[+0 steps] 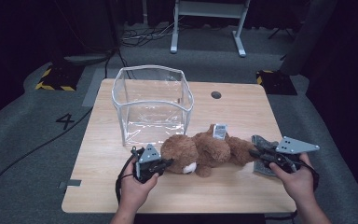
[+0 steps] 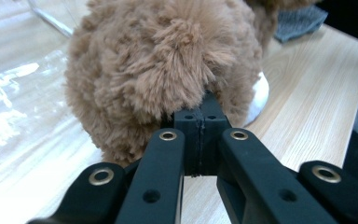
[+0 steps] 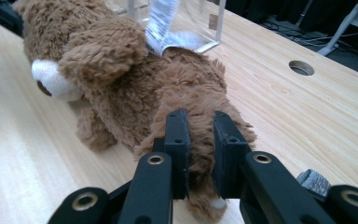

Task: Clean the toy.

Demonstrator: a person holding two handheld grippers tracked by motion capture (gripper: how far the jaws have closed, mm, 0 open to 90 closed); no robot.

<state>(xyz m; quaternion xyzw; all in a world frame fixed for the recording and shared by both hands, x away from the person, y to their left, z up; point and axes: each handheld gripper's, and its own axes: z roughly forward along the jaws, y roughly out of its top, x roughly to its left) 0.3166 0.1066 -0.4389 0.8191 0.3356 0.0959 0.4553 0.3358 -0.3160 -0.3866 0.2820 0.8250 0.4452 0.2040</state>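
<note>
the bear [image 1: 205, 151] is gripped at both ends but lies on the table [image 1: 223, 186], beside the clear bin [image 1: 151, 105]. the left hand-held gripper [image 2: 200, 109] is pinched on an ear, the right hand-held gripper [image 3: 200, 135] on a leg; lifting into the bin is likely left.

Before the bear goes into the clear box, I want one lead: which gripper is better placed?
Left. The left gripper grips the teddy bear at its head, nearest the clear box; the right gripper holds a leg, farther away.

High view: above near table [image 1: 242, 186] edge, facing forward-down. Gripper views: close, low; all share teddy bear [image 1: 200, 151].
</note>
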